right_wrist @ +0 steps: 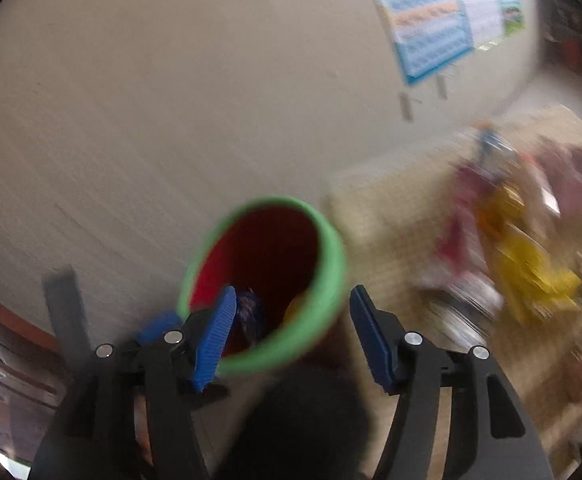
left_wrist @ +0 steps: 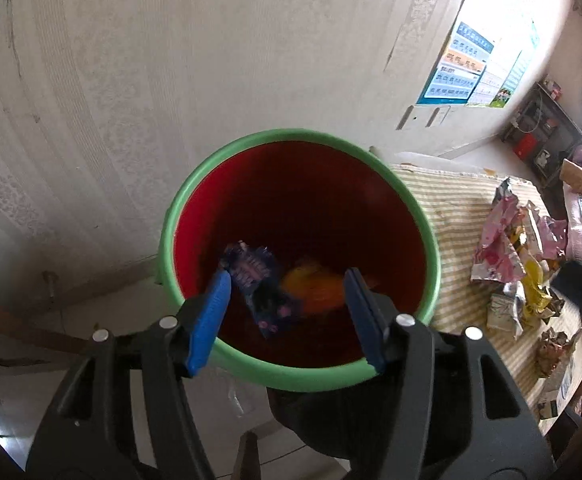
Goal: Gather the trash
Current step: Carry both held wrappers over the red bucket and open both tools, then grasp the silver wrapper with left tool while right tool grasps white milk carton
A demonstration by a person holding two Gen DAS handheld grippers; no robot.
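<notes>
Trash: purple wrapper (left_wrist: 257, 286) & orange scrap (left_wrist: 315, 286) lie in the bin (left_wrist: 169, 216). Left hand-held gripper (left_wrist: 287, 316) & right hand-held gripper (right_wrist: 293, 330) hang over it, jaws apart, nothing held. Drop step looks done; next, probably fetch wrappers (left_wrist: 507, 248) off the worktop (left_wrist: 451, 208).

Red bucket (left_wrist: 291, 200) with green rim below the blue-padded left claw (left_wrist: 287, 312); beige-striped bench (left_wrist: 459, 216) to its right.

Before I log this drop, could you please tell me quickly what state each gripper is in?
Left gripper: open, nothing held, over the red bin.
Right gripper: open, nothing held, beside the same bin.
</notes>
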